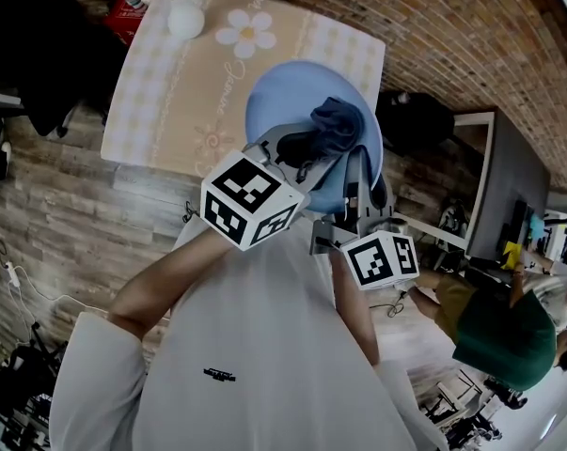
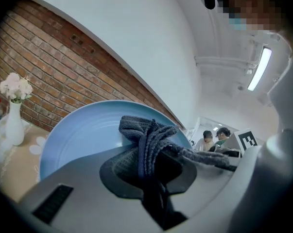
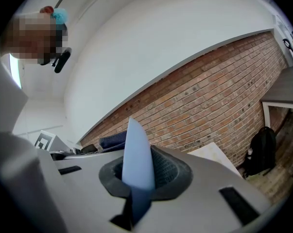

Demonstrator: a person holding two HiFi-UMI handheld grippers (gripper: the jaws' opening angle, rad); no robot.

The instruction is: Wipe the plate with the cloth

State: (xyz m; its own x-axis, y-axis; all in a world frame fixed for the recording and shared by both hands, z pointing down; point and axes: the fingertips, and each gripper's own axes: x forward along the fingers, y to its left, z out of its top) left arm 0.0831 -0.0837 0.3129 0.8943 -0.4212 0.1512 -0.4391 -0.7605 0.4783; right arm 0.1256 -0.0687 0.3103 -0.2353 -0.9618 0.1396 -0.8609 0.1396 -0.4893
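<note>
A light blue plate [image 1: 292, 97] is held up in the air, tilted, above the table. My right gripper [image 1: 356, 194] is shut on its rim; in the right gripper view the plate [image 3: 135, 152] shows edge-on between the jaws. My left gripper [image 1: 307, 153] is shut on a dark grey cloth [image 1: 335, 125] that lies bunched against the plate's face. The left gripper view shows the cloth [image 2: 148, 140] folded between the jaws, with the plate [image 2: 83, 130] right behind it.
Below stands a table with a beige checked cloth [image 1: 184, 83] and a white vase of flowers [image 1: 184, 12]. A brick wall [image 3: 219, 96] runs behind. A black backpack [image 3: 260, 149] leans by a desk. People sit at the right [image 1: 509, 332].
</note>
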